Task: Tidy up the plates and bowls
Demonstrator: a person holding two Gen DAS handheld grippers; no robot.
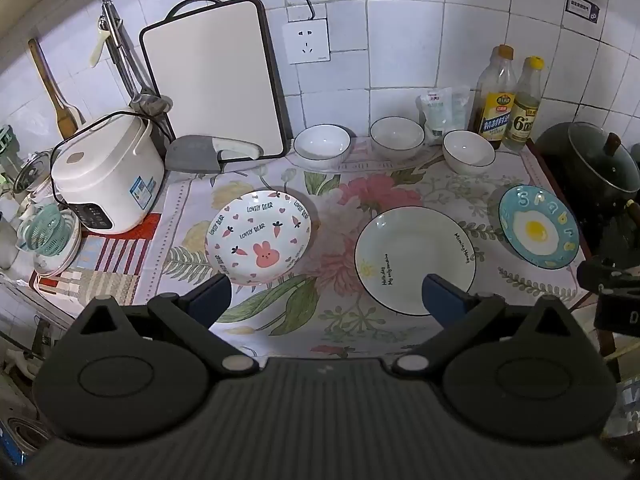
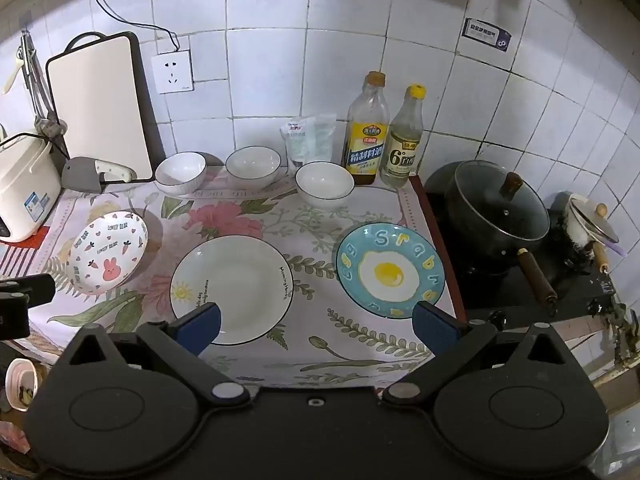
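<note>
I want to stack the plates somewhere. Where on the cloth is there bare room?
Free: the cloth's near strip in front of the white plate and egg plate. Crowded: the back, with three bowls and bottles; the rabbit plate fills the left.

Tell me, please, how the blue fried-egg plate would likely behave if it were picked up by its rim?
The blue fried-egg plate looks like glazed ceramic, so probably stiff, slippery and breakable. Its shallow rim lies close to the floral cloth, so getting under it may be awkward.
</note>
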